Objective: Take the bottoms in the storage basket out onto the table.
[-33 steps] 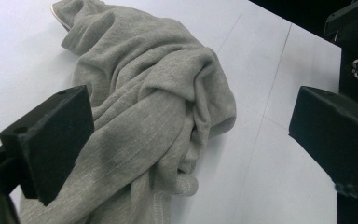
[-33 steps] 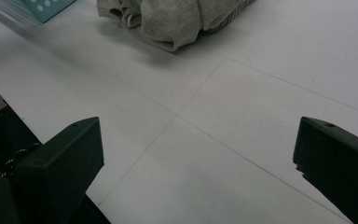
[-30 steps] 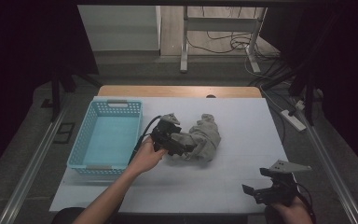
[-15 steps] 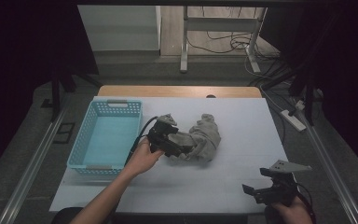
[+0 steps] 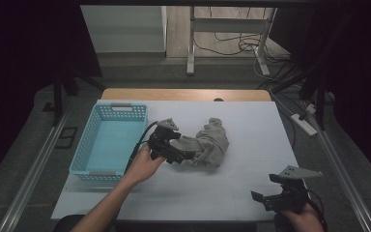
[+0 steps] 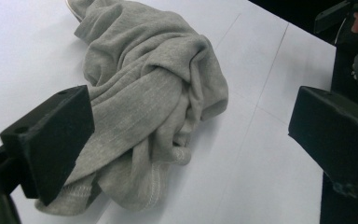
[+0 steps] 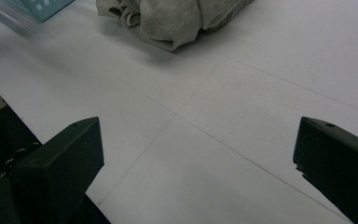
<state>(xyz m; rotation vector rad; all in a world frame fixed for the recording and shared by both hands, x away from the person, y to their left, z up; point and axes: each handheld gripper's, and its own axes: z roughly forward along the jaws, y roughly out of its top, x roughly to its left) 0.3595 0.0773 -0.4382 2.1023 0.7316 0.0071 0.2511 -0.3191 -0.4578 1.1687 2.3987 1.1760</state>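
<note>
High view | left gripper [image 5: 186, 153] jaws open at grey cloth [image 5: 207, 142] | right gripper [image 5: 265, 198] jaws open

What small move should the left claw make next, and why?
Probably ease the left claw forward and down, then close. Its jaws stand open around the near edge of the crumpled grey cloth, nothing pinched yet, and the blue basket waits beside it.

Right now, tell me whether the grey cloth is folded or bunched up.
Bunched up. The grey cloth lies in a twisted, crumpled heap on the white table, hems curling under, beside the blue basket.
</note>
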